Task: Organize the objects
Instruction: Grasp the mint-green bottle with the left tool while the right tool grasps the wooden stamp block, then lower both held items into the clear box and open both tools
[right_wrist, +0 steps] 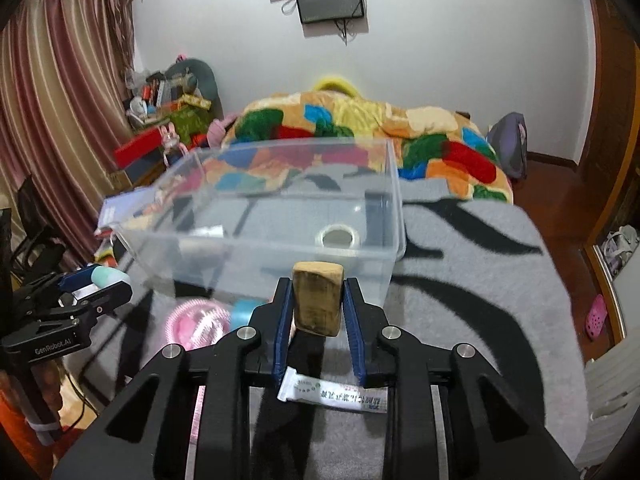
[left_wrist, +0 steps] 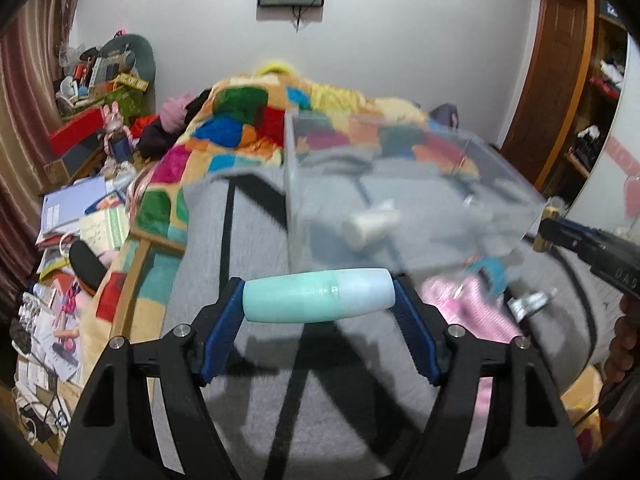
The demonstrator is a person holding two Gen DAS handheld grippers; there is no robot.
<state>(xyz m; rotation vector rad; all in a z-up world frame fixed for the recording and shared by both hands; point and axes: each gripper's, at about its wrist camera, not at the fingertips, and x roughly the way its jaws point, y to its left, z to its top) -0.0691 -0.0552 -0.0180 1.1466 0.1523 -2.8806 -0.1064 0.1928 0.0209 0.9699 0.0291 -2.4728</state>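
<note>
The left gripper (left_wrist: 319,298) holds a mint-green and pale blue bottle (left_wrist: 319,297) crosswise, its blue-padded fingers (left_wrist: 224,320) pressed against the two ends, above a grey blanket with black stripes (left_wrist: 256,232). Just beyond sits a clear plastic bin (left_wrist: 400,184), blurred, with a white bottle (left_wrist: 370,225) lying inside, and a pink item (left_wrist: 464,312) lies on the blanket near its front corner. From the right edge the right gripper (left_wrist: 546,226) reaches in beside the bin holding something tan, and a multicoloured patchwork quilt (left_wrist: 240,128) is heaped behind.
</note>
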